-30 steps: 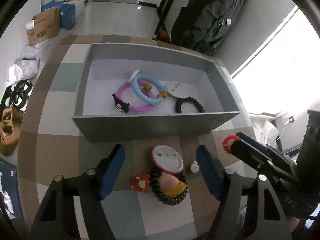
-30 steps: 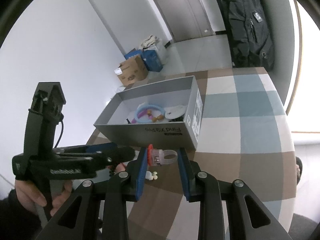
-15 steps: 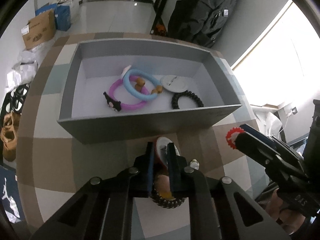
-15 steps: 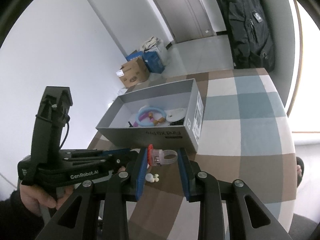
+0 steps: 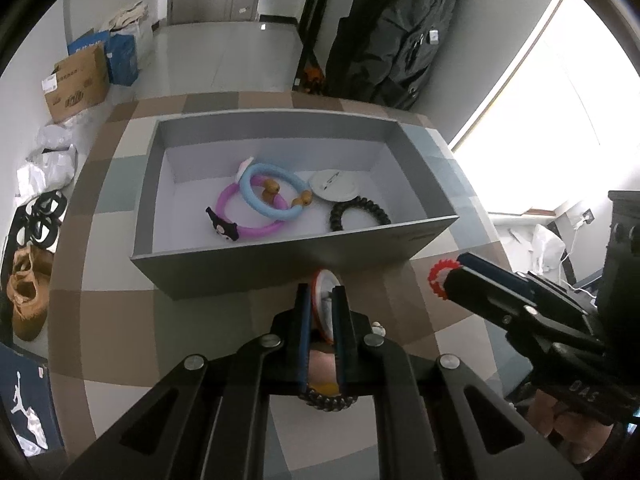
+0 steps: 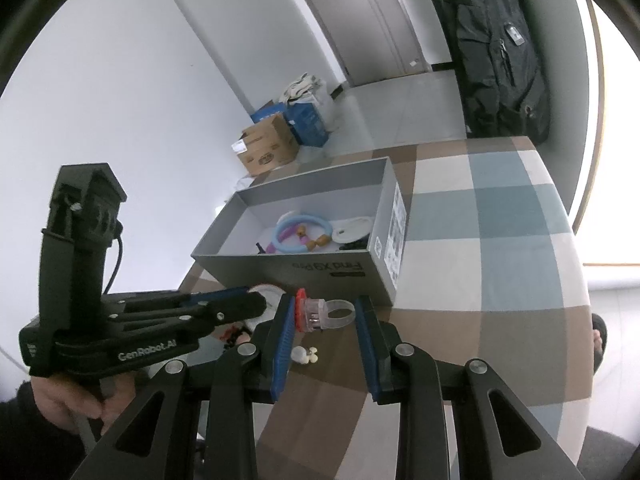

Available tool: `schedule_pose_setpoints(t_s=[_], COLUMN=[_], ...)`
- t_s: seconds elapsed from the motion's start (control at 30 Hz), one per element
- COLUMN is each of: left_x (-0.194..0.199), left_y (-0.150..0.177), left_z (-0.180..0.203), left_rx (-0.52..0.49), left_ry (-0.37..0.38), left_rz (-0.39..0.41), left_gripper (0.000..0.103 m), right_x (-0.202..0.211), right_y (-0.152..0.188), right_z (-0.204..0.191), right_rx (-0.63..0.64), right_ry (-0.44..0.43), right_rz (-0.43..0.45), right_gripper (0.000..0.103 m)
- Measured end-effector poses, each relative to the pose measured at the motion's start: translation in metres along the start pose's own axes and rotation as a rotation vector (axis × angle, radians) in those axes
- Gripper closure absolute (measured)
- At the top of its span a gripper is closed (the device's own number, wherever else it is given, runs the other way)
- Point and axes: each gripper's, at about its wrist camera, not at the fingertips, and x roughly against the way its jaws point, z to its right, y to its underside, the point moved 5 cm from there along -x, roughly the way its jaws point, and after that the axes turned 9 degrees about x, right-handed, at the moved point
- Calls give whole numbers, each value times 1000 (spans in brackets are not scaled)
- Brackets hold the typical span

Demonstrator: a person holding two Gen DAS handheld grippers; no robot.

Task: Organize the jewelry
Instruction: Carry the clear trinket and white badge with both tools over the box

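Observation:
My left gripper [image 5: 322, 298] is shut on a round white badge with a red rim [image 5: 325, 282], held on edge just in front of the grey box [image 5: 280, 272]. Below it a black coil hair tie with a peach charm [image 5: 328, 400] lies on the checked tablecloth. My right gripper [image 6: 326, 314] is shut on a clear ring with a red toothed top [image 6: 320, 312], hovering near the box's front wall [image 6: 304, 268]. The box holds a blue ring [image 5: 272, 196], a purple ring [image 5: 248, 216], a white badge [image 5: 336, 186] and a black coil tie [image 5: 358, 214].
A small white pearl earring [image 6: 304, 356] lies on the cloth between the two grippers. Off the round table's edge stand cardboard boxes [image 5: 76, 84], brown shoes [image 5: 28, 292] and a black backpack [image 5: 396, 36]. Bare checked cloth [image 6: 480, 264] stretches right of the box.
The left gripper's jaws went from wide open to shut on the red-rimmed badge, which now stands on edge off the cloth. The right gripper kept still with its ring.

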Motion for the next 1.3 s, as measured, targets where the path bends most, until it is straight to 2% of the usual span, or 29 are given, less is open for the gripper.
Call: schedule_pose_setpoints(t_s=[0.57, 0.63, 0.87, 1.03, 1.3], left_x=[19, 22, 38, 47, 61], left_y=[-2, -2, -7, -11, -26], left_z=[5, 4, -2, -6, -16], left_rx=[-10, -9, 29, 52, 99], left_ry=[38, 26, 65, 80, 124], left_rz=[53, 65, 110, 142, 222], left_gripper=[98, 98, 98, 98, 98], right_x=[-2, -2, 1, -6, 5], right_y=[5, 6, 1, 3, -18], right_z=[-2, -4, -11, -17, -31], right_rx=[21, 20, 26, 35, 70], right_ry=[30, 26, 13, 6, -29], right_rz=[-9, -9, 13, -10, 64], right_gripper=[74, 74, 74, 74, 74])
